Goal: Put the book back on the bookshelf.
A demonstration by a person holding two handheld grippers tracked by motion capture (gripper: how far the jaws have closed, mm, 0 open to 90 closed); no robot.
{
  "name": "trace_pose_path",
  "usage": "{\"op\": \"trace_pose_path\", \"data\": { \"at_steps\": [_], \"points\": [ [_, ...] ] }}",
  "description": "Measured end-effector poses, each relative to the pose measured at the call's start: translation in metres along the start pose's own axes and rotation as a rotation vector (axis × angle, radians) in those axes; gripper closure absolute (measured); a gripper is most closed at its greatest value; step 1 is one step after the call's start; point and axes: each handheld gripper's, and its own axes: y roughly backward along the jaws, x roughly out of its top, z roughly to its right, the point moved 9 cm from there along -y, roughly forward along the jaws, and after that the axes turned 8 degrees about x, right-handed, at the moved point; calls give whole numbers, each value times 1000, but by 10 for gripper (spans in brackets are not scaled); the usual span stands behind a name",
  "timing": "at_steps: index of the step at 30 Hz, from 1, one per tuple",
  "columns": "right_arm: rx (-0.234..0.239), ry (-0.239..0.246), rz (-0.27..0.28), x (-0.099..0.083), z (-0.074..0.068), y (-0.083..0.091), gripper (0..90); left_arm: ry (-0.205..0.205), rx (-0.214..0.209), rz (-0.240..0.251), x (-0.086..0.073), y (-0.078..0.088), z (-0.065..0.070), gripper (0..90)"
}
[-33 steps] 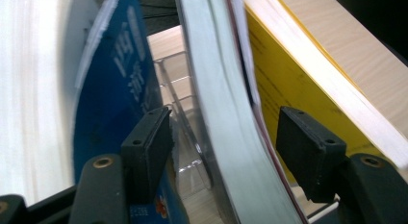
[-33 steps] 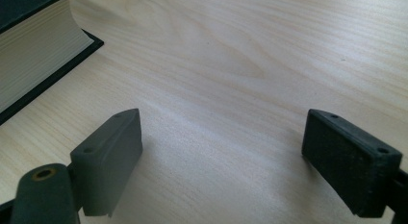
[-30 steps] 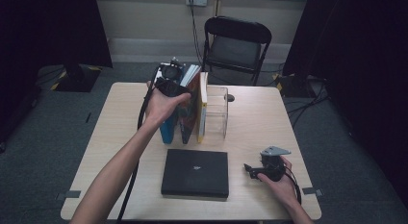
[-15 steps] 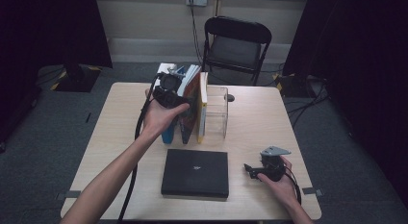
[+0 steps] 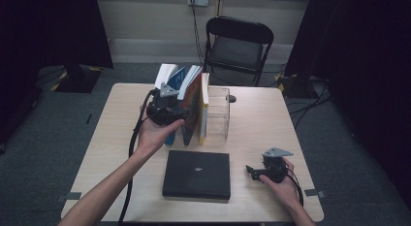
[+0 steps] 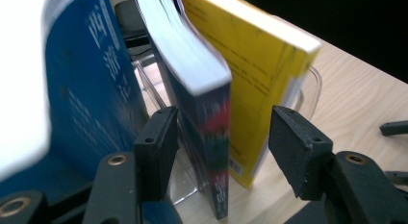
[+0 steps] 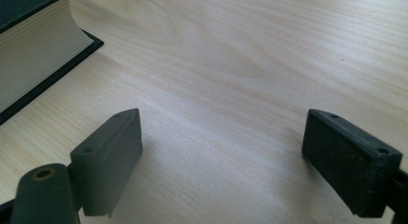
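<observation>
Several books stand upright in a row against a clear plastic holder: a white one, a blue one, a dark one with a red and green spine and a yellow one. My left gripper straddles the dark and yellow books. Its jaws have just been closing; the right pad stands clear of the yellow cover. A black book lies flat near the front. My right gripper rests open on the table beside it, with nothing between its jaws.
The wooden table has bare room to the right of the holder and at the left. A black folding chair stands behind the far edge. The left gripper's cable hangs down along the forearm.
My left hand has drawn back toward the person and sunk lower along the row of books, with its jaws narrower around them. The right hand has not moved.
</observation>
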Motion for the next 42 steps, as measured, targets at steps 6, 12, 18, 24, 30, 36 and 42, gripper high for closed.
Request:
{"op": "trace_pose_path", "data": {
  "at_steps": [6, 12, 18, 24, 30, 36, 42],
  "points": [
    [-1, 0, 0, 0, 0, 0, 139, 32, -29, 38, -17, 7, -7, 502],
    [1, -2, -10, 0, -1, 0, 140, 35, -39, -30, -58, 1, -13, 510],
    [31, 7, -53, 3, -12, 1, 148, 56, -61, -83, -98, -4, -12, 503],
    [86, 19, 6, 18, -36, 8, 162, 60, -99, -132, -134, -3, 2, 509],
    [164, 49, 46, 29, -70, 15, 162, 66, -141, -200, -162, 3, 8, 474],
    [211, 89, 37, 52, -95, 0, 182, 86, -144, -214, -178, 11, 7, 458],
    [278, 110, 37, 55, -126, -10, 151, 117, -157, -209, -182, -1, 0, 425]
  ]
}}
